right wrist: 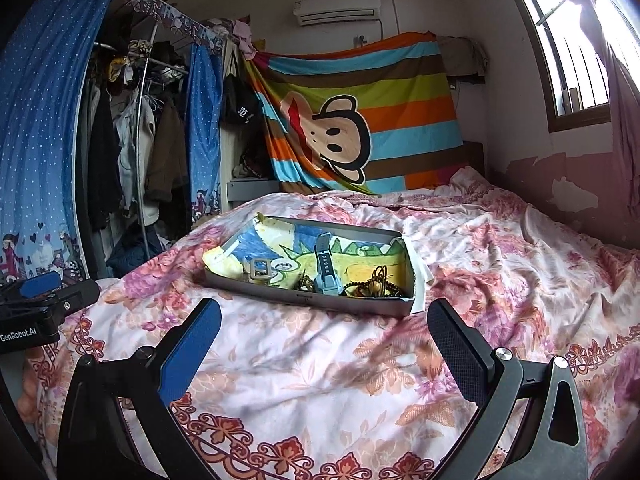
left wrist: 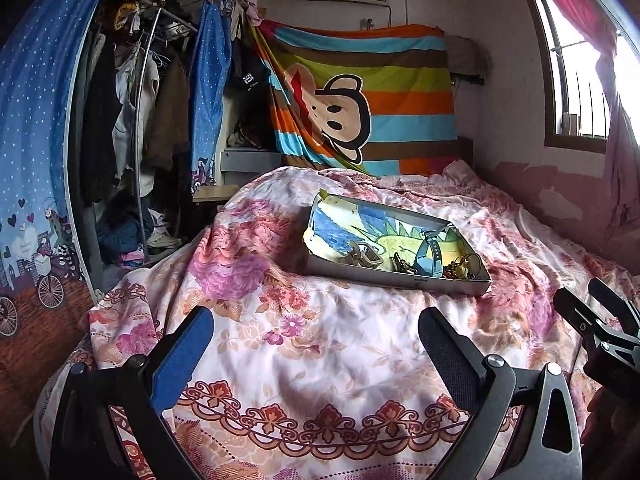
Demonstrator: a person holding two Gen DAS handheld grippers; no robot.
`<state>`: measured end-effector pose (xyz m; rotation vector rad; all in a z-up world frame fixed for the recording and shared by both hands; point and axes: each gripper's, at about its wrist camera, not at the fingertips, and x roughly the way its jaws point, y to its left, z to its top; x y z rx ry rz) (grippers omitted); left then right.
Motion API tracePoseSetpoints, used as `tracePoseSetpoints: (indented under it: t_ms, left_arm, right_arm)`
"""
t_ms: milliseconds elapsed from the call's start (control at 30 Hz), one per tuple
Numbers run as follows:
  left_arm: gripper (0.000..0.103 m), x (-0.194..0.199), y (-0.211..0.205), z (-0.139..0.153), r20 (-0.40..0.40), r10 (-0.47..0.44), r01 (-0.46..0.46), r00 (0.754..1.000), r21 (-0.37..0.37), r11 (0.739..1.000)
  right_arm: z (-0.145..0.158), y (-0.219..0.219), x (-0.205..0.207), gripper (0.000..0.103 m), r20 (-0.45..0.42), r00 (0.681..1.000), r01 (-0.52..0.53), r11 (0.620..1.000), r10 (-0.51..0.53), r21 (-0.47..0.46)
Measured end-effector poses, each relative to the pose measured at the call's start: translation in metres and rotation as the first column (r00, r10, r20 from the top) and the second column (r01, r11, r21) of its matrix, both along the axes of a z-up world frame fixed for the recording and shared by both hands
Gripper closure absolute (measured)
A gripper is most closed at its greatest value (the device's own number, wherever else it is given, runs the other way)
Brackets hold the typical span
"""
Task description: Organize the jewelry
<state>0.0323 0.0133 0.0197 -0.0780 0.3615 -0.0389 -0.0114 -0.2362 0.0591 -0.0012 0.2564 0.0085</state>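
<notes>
Left claw (left wrist: 316,344) wide open, empty; right claw (right wrist: 324,336) same, both over bed (right wrist: 320,392); tray (right wrist: 304,302) ahead of both, holding blue watch (right wrist: 326,270), buckle (right wrist: 260,269), bead bracelets (right wrist: 372,286); likely start step; next: reach forward into tray, pinch one small piece.

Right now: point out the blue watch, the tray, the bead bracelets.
blue watch (right wrist: 326,270), right wrist view, on its strap.
tray (right wrist: 304,303), right wrist view, on its near wall.
bead bracelets (right wrist: 374,286), right wrist view, on the tangled loops.
</notes>
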Motion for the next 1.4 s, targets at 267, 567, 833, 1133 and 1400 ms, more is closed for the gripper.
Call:
tracePoseSetpoints:
  t_ms: [267,567,833,1133,1400]
  left_arm:
    - [0.000,-0.0003,-0.0009,-0.0005,0.005,-0.001,0.001,1.000,0.013,1.000]
    - [0.000,-0.0005,-0.0008,-0.0007,0.005,0.000,0.000,1.000,0.016,1.000]
    - [0.000,-0.0003,-0.0008,-0.0007,0.004,-0.001,0.001,1.000,0.014,1.000]
    - [0.000,-0.0003,-0.0007,-0.0010,0.003,-0.002,0.002,1.000,0.014,1.000]
    - [0.000,-0.0004,-0.0007,-0.0010,0.004,-0.001,0.001,1.000,0.014,1.000]
  right_arm:
    - [-0.0006,0.0002,0.0002,0.002,-0.002,1.000,0.002,1.000,-0.002,0.000]
    - [-0.0006,0.0007,-0.0005,0.002,-0.001,1.000,0.001,1.000,-0.001,0.000]
    - [-0.0002,0.0013,-0.0006,0.002,-0.002,1.000,0.003,1.000,-0.003,0.000]
    - [-0.0013,0.0025,-0.0012,0.002,-0.005,1.000,-0.001,1.000,0.001,0.000]
    - [-0.0036,0.0064,-0.0033,0.002,-0.004,1.000,-0.011,1.000,0.011,-0.003]
